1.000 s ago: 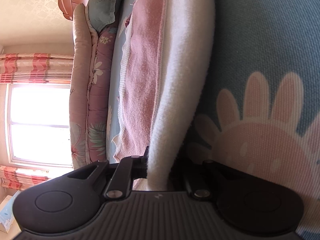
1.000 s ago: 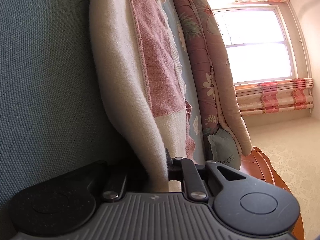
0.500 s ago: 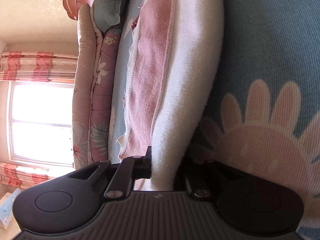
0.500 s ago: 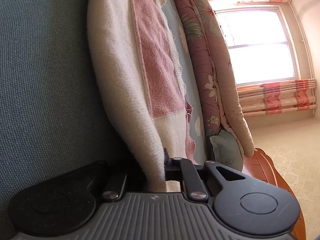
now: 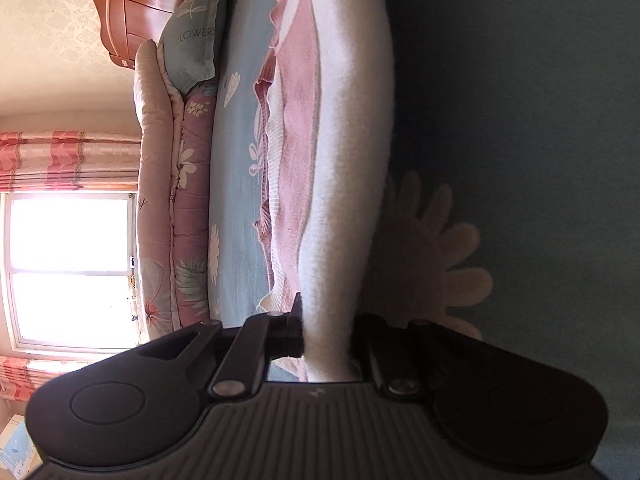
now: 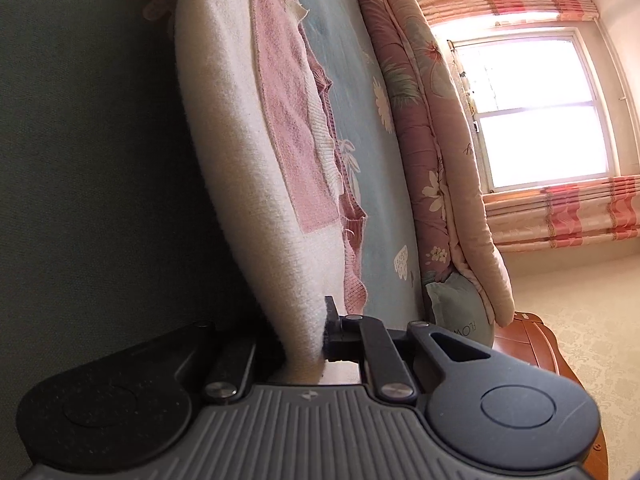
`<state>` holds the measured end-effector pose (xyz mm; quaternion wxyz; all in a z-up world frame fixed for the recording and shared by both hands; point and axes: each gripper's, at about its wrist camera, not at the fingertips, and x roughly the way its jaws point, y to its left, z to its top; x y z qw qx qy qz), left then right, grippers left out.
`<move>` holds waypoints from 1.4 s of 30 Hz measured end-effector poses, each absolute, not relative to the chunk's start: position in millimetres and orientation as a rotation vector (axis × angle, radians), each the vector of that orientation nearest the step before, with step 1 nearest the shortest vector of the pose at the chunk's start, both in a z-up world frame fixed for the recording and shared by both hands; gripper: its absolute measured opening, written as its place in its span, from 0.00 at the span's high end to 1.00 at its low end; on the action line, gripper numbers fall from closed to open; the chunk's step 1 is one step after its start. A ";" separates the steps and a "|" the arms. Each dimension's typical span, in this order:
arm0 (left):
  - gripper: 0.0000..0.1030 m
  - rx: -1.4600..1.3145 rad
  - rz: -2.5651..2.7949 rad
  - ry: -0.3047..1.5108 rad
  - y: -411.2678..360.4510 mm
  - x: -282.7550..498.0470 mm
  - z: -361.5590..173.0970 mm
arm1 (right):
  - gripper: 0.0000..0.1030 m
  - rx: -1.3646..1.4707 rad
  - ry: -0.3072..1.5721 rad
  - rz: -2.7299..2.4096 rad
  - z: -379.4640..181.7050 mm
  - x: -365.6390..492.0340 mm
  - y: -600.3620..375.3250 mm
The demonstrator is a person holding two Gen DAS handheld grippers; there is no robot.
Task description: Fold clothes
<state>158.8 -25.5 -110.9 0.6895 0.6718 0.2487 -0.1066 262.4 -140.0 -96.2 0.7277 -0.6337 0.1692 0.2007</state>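
1. My left claw (image 5: 326, 336), at the bottom centre of its frame, is clenched on the white edge of the sweater (image 5: 340, 160).
2. My right claw (image 6: 304, 344) grips the same sweater (image 6: 248, 152) at lower centre.
3. The sweater stretches up mid-frame over the blue bedsheet (image 5: 236, 184).

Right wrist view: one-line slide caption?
Right gripper shut on the cream edge of a pink-and-cream sweater, lifting it off the blue floral bedsheet, window behind.

Both wrist views close, rolled sideways, sharing bed (image 5: 236, 160)
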 end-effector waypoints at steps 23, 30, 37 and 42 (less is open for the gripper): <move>0.84 1.370 -0.333 0.720 -27.3 58.0 -105.7 | 0.81 -1.347 0.597 0.633 -92.6 137.3 -143.5; 0.80 1.215 -0.542 0.859 -0.1 38.2 -62.9 | 0.59 -1.245 0.706 0.685 -52.5 140.5 -176.2; 0.80 0.812 -0.531 0.962 36.5 80.6 -22.5 | 0.56 -0.965 0.742 0.662 -5.8 160.0 -210.0; 0.63 0.422 -0.408 0.943 46.8 139.6 -14.9 | 0.54 -0.617 0.782 0.633 -5.4 198.9 -205.4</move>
